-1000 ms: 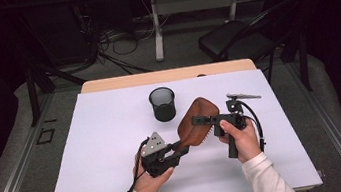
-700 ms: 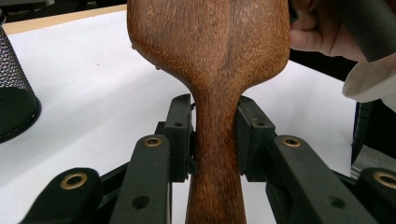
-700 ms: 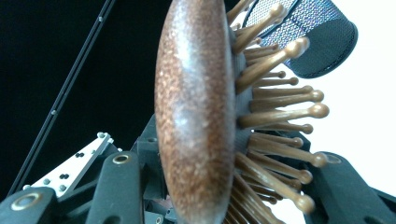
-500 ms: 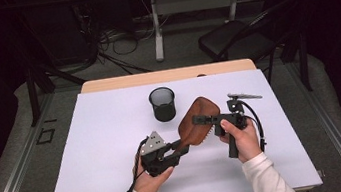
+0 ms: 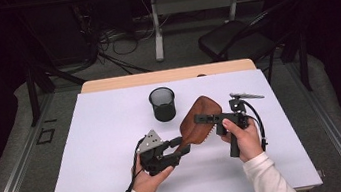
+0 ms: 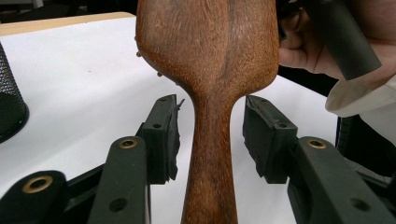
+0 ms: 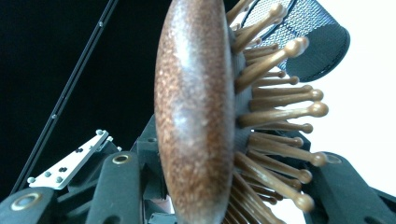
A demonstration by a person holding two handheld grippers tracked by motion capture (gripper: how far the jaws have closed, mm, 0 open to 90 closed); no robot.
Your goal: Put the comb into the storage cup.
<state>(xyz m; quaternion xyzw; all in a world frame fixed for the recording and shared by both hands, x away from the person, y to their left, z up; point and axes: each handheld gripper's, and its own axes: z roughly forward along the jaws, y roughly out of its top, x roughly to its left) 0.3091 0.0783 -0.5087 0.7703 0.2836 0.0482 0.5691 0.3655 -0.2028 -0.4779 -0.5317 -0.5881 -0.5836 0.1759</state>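
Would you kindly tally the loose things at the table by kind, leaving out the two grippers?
Wooden hairbrush: 1
Black mesh pen cup: 1
Total: 2

left gripper (image 6: 210, 135) fingers (image 6: 161, 135) just opened, seemingly off hairbrush (image 6: 210, 70) handle

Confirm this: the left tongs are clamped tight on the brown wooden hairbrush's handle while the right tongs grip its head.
Not quite. The left tongs have just been opening; the left gripper view shows gaps beside the brown wooden hairbrush handle. The right tongs do grip its head.
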